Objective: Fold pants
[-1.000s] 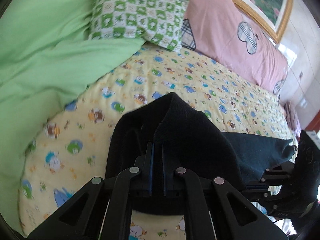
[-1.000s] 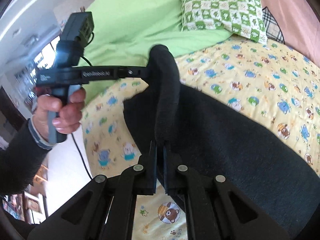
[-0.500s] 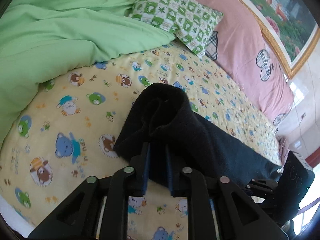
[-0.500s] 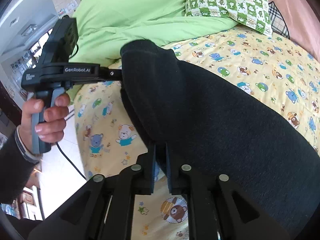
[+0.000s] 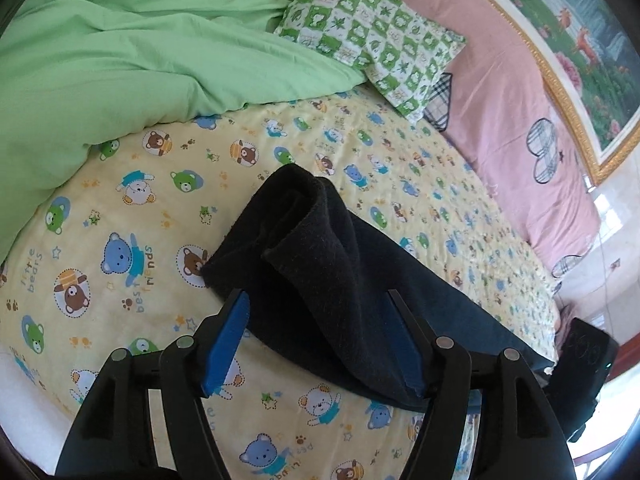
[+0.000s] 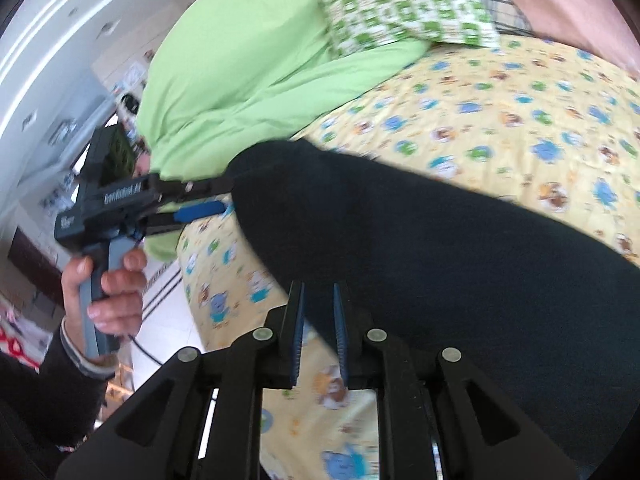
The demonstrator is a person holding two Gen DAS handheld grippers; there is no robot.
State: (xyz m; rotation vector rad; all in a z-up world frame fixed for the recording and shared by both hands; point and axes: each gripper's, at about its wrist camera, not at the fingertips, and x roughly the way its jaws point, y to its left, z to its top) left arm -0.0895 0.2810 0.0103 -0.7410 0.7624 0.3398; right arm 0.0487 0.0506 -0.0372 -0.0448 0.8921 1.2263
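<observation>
Behind right tongs (image 6: 318, 332), blurred pants (image 6: 440, 256)

bed sheet (image 5: 120, 200) | green duvet (image 5: 100, 60) | checked pillow (image 5: 372, 44) | framed picture (image 5: 580, 60)

- A bedroom in a home: a bed covered by a pale yellow cotton sheet printed with cartoon bears (image 5: 132, 216) fills both views.
- A rumpled plain green duvet (image 5: 100, 68) is heaped at the far left.
- A green-and-white checked pillow (image 5: 372, 44) leans on a pink cover with plaid hearts (image 5: 516, 92).
- A gold-framed landscape painting (image 5: 580, 40) hangs on the far right wall.
</observation>
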